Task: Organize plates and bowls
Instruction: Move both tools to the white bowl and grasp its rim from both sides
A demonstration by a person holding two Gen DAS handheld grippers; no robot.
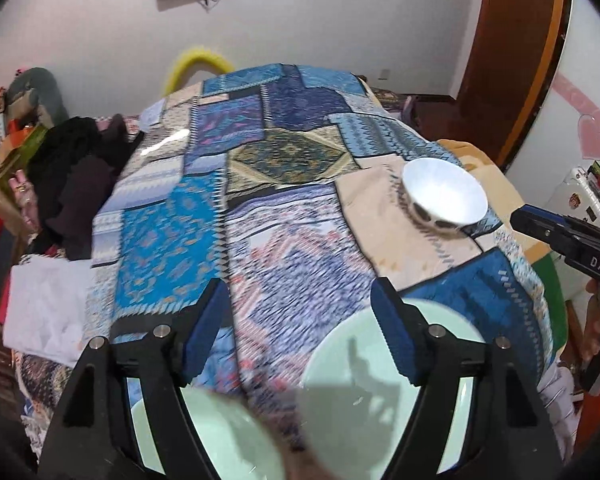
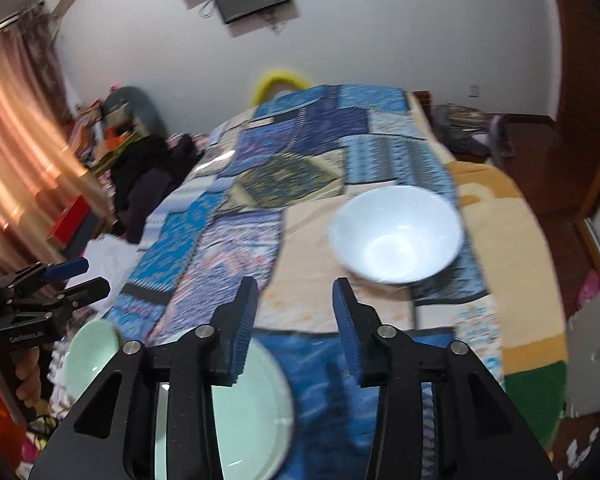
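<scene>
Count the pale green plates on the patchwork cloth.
2. One plate lies under the right gripper's left finger; a second plate sits left of it, near the cloth's edge. Others may be hidden.

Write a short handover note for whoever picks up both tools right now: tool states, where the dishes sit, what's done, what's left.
Left tool: open, holding nothing, above the two green plates.
Right tool: open, holding nothing, pointing toward the white bowl.
Dishes: the bowl sits alone on the patchwork cloth, on the right side. The larger green plate lies at the near edge; the smaller green plate lies just to its left. Whether the two plates touch is not clear.
Done: both plates are down side by side.
Left: the bowl is apart from the plates; probably bring it over to them.
</scene>
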